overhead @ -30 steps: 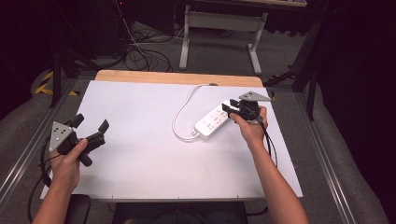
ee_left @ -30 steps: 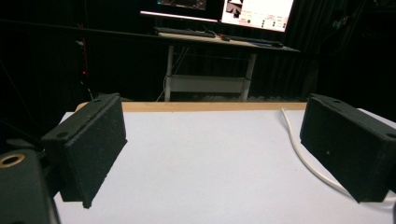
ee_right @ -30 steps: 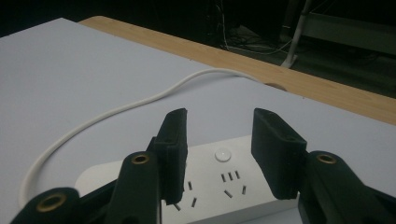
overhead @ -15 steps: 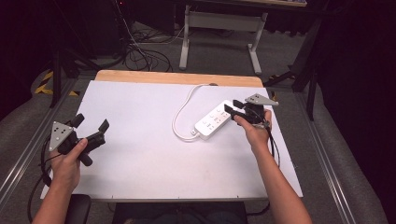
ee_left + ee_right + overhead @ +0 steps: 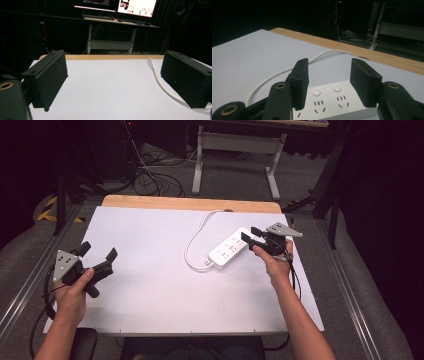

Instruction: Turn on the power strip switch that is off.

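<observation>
Straddling glossy white power strip (image 5: 332, 101), foam-padded right gripper (image 5: 329, 77)

A white power strip (image 5: 229, 251) lies on the table (image 5: 150, 245), right hand-held gripper (image 5: 251, 235) just above it

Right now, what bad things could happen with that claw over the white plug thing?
1. The right claw hangs open over one end of the power strip. Gripped only at that end, the strip might swing or slip out.
2. Its white cord loops across the table and off the far edge, so lifting could tug it tight.
3. The left claw sits open, far away, so it may not help steady anything.
</observation>
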A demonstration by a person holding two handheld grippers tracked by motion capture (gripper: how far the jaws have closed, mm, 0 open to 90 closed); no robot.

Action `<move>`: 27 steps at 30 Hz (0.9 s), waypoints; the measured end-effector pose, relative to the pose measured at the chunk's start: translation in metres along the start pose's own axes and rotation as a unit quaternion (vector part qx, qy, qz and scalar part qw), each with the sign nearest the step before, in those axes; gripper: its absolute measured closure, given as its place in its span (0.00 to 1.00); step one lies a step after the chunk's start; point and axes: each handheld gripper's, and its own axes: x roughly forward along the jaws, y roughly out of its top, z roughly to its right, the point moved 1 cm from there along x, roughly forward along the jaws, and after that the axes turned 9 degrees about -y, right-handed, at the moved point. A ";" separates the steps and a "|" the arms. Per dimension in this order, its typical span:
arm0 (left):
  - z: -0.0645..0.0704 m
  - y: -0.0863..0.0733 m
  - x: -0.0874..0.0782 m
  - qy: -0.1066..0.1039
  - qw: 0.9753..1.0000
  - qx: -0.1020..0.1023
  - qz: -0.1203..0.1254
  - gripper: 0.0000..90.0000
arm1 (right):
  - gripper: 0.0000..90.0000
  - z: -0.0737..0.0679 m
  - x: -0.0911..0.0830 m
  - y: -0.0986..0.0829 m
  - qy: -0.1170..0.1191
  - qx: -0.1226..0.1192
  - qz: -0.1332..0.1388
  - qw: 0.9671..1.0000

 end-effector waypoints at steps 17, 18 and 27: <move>0.000 0.000 0.000 0.002 1.000 0.001 0.000 0.09 | 0.35 0.000 -0.008 -0.005 0.011 0.012 0.017 1.000; 0.000 0.000 0.000 0.002 1.000 0.001 0.000 0.09 | 0.34 0.000 -0.008 -0.005 0.013 0.014 0.019 1.000; 0.000 0.000 0.000 0.002 1.000 0.001 0.000 0.09 | 0.32 0.000 -0.011 -0.005 0.016 0.022 0.031 0.999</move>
